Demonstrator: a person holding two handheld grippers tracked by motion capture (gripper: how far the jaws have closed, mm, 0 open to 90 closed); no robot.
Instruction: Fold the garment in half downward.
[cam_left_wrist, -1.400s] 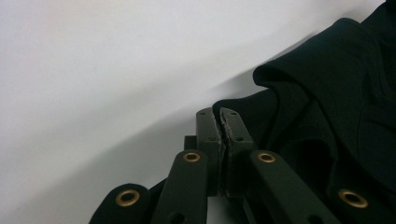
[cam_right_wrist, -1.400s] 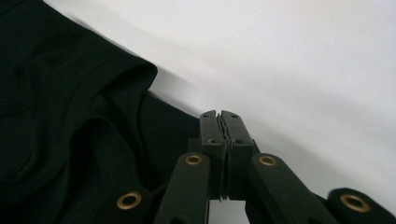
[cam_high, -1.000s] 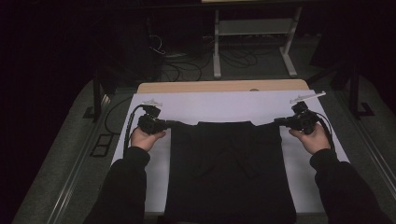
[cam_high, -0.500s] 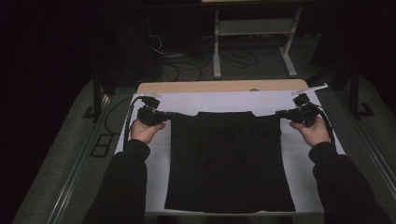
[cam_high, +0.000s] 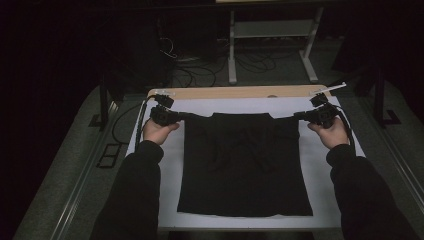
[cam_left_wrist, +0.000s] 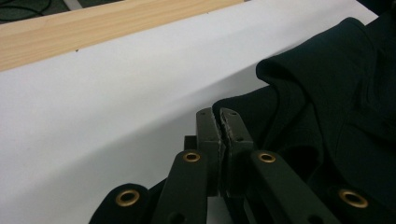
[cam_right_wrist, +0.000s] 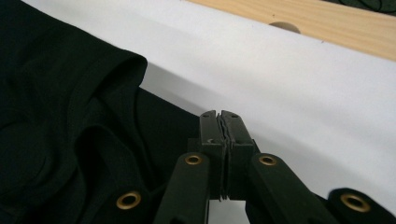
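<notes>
Both hands have carried the black garment (cam_high: 245, 165) farther up the white table cover (cam_high: 167, 200) than a second ago, its top edge now pulled straight. We see the left gripper (cam_high: 186, 116) and right gripper (cam_high: 298, 116) each pressed shut on a top corner, cloth spanning between them and trailing toward us. Either hand sits equally near; the stretched edge runs gripper to gripper.

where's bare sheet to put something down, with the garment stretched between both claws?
Free: the white sheet strip left of the black garment, another strip to its right, and the band between its far edge and the wooden table edge. Crowded: the far corners, where the left claw and right claw are shut on the garment. The near strip is thin.
</notes>
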